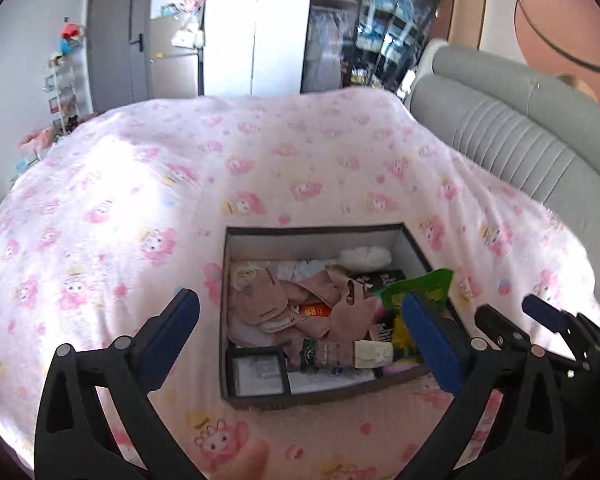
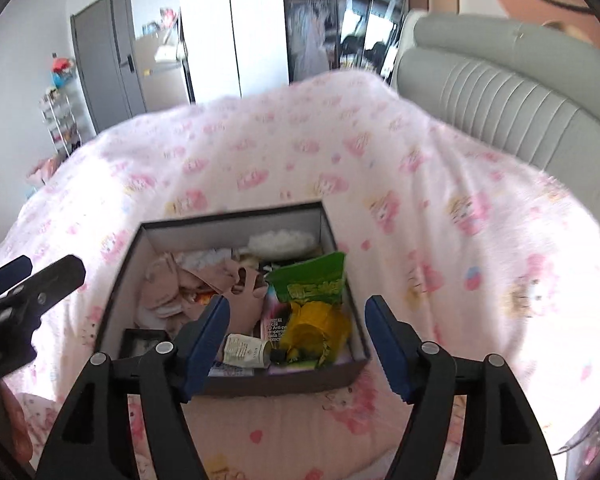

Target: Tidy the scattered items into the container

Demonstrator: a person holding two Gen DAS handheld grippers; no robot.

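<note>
Pink bedspread (image 1: 260, 168) bears the box (image 1: 312, 231) — both hand-held grippers released; yellow packet (image 2: 316, 326) clearest right.

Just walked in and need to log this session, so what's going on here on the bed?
A person holds a gripper in each hand above a dark box on the pink bedspread. The box is already packed: pink cloth items, a green packet, a tube, something white and fluffy. The left gripper and right gripper both have open, empty jaws, and no loose items show on the bedspread.
</note>
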